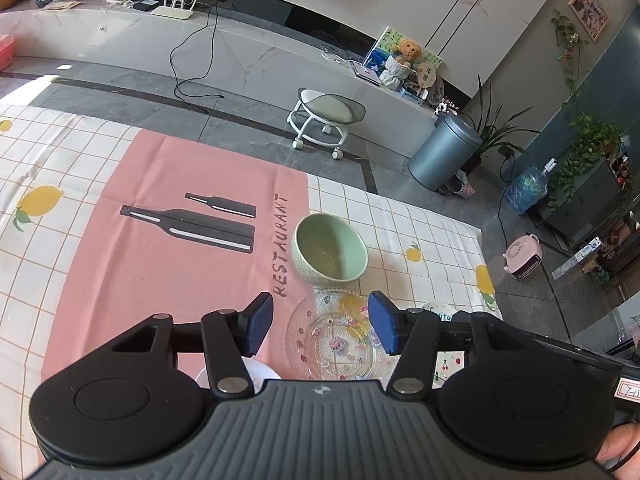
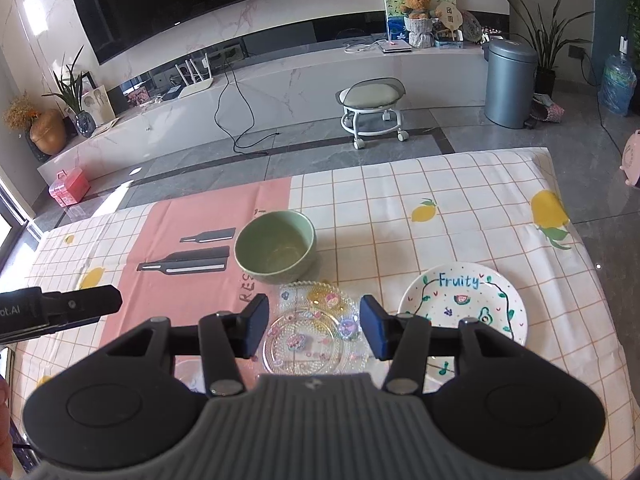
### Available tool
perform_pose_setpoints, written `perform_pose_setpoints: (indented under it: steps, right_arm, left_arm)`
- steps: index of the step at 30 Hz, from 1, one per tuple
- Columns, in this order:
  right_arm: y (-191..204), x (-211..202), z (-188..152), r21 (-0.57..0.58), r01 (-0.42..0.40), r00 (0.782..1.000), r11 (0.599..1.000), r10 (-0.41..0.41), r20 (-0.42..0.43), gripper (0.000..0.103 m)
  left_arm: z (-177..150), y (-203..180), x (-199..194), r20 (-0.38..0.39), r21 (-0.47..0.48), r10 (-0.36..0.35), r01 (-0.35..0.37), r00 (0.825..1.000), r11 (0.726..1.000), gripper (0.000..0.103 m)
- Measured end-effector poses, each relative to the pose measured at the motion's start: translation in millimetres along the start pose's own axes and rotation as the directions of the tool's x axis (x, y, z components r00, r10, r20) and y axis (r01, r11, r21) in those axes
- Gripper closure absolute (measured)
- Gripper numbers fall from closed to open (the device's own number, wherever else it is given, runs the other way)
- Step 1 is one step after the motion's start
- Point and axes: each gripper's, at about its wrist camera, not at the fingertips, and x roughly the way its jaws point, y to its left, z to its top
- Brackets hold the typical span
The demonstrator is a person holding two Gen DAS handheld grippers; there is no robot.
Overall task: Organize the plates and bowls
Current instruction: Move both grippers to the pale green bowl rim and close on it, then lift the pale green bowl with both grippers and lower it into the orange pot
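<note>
The left gripper [image 1: 320, 322] and the right gripper [image 2: 314, 326] both stood with jaws apart and nothing between them, hanging over the glass plate [image 2: 310, 336] on the checked tablecloth [image 2: 400, 208]. Just behind it sat the green bowl [image 2: 276, 252], and to its right the white "Fruity" plate [image 2: 466, 300]. The step seemed to be choosing a dish; next, one gripper likely needed to come down on a rim.
</note>
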Motion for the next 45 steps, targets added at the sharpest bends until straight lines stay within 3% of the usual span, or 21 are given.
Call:
perform_pose_setpoints:
  steps: [4, 7, 11, 20, 26, 32, 36, 45]
  right_arm:
    - [-1, 27, 19, 0.033, -0.016, 0.999, 0.999, 0.018, -0.045, 0.052]
    - [-3, 50, 28, 0.074, -0.051, 0.994, 0.996, 0.058, -0.092, 0.052]
    - [-5, 82, 37, 0.121, -0.04, 0.989, 0.992, 0.056, -0.134, 0.053]
    - [-2, 142, 55, 0.166, -0.014, 0.982, 0.986, 0.045, -0.184, 0.063]
    - [-5, 174, 54, 0.191, 0.004, 0.971, 0.982, 0.042, -0.236, 0.076]
    - [-7, 193, 54, 0.221, -0.006, 0.963, 0.975, 0.065, -0.262, 0.079]
    - [-9, 201, 54, 0.24, 0.004, 0.958, 0.971, 0.065, -0.278, 0.091]
    - [1, 183, 62, 0.223, 0.011, 0.962, 0.975, 0.05, -0.268, 0.093]
  left_arm:
    - [14, 0, 22, -0.021, -0.011, -0.014, 0.014, 1.0, 1.0, 0.034]
    - [23, 9, 41, -0.036, -0.072, -0.042, 0.04, 0.998, 0.997, 0.032]
    - [36, 20, 71, -0.063, -0.137, -0.045, 0.036, 0.997, 0.99, 0.032]
    - [50, 29, 135, -0.154, -0.14, -0.009, -0.013, 0.988, 0.99, 0.044]
    - [47, 31, 166, -0.206, -0.146, -0.012, -0.019, 0.979, 0.989, 0.063]
    - [47, 27, 180, -0.22, -0.114, 0.023, -0.049, 0.975, 0.992, 0.077]
    - [48, 25, 183, -0.224, -0.088, 0.062, -0.084, 0.973, 0.993, 0.091]
    - [54, 17, 151, -0.204, -0.052, 0.071, -0.083, 0.976, 0.995, 0.09]
